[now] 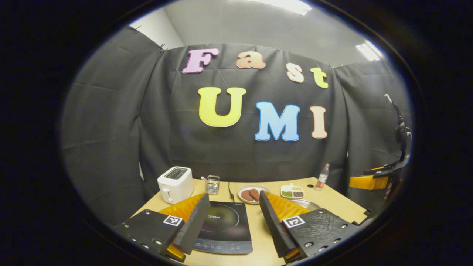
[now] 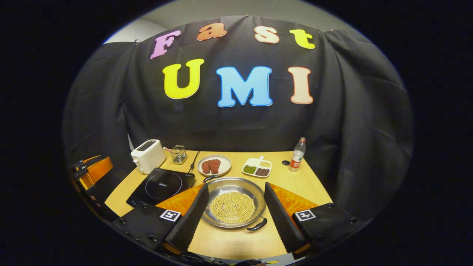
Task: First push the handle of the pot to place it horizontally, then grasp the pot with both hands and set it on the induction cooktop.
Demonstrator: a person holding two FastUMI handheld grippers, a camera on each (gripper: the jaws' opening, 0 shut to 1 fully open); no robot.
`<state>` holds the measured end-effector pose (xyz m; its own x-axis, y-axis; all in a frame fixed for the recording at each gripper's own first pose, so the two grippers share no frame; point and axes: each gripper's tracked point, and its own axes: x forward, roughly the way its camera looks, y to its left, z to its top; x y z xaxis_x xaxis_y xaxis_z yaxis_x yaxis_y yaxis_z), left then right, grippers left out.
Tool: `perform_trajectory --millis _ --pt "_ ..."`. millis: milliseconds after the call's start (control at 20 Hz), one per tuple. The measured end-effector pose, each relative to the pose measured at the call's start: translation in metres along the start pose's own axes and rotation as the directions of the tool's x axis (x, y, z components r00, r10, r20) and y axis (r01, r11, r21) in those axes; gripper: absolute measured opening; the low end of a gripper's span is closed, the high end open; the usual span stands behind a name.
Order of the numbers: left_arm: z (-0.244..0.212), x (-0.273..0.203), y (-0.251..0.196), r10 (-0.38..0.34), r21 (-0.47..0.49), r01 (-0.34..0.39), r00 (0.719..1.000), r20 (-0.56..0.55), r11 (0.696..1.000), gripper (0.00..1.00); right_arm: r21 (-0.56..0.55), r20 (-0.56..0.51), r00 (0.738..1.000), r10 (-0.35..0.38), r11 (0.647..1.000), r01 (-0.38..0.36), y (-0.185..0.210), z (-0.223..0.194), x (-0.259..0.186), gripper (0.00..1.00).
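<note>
The pot (image 2: pixel 233 202), a shallow metal pan carrying a layer of small pale beads, is sitting on the tabletop (image 2: pixel 303 183) to the right of the induction cooktop (image 2: pixel 162 186), not yet on it. Its two dark handles are lying along a near-far line: one handle (image 2: pixel 257 224) is pointing toward the camera at the near rim and the other is showing at the far rim, so the pot probably has to be turned before a two-sided grasp is possible. The right gripper (image 2: pixel 232 218) is hovering above the tabletop with its fingers spread wide and holding nothing, framing the pot between them, likely to line up with the near handle for the push. The left gripper (image 1: pixel 231 221) is also hanging wide and empty, aimed at the cooktop, apparently waiting beside the target surface. A plate of meat (image 2: pixel 213 165), a divided dish (image 2: pixel 257 168), a bottle (image 2: pixel 297 155) and a toaster (image 2: pixel 148 155) are standing farther back, well clear of the pot's short path.
</note>
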<state>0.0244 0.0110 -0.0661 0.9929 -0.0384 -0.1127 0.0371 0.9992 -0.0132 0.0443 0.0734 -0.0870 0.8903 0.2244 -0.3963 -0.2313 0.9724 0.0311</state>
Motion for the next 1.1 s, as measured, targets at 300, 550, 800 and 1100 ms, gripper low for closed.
perform_trajectory --millis 300,550,800,1100 --pt "-0.022 0.011 -0.017 -0.061 -0.019 0.060 0.997 -0.051 0.998 0.79 -0.013 -0.152 0.987 0.046 0.999 -0.048 0.008 -0.037 0.009 0.30" --pt "-0.022 0.017 -0.027 -0.088 -0.026 0.086 0.994 -0.058 0.996 0.80 0.030 -0.285 0.952 0.110 0.994 -0.106 0.019 -0.077 0.004 0.03" --pt "-0.026 0.015 -0.021 -0.075 -0.005 0.075 0.995 -0.070 0.997 0.83 0.086 -0.372 0.912 0.171 0.985 -0.150 0.025 -0.108 0.011 0.02" --pt "-0.030 0.004 -0.002 0.014 0.018 -0.012 0.996 -0.093 1.000 0.83 0.158 -0.509 0.828 0.234 0.971 -0.177 0.019 -0.154 0.033 0.02"
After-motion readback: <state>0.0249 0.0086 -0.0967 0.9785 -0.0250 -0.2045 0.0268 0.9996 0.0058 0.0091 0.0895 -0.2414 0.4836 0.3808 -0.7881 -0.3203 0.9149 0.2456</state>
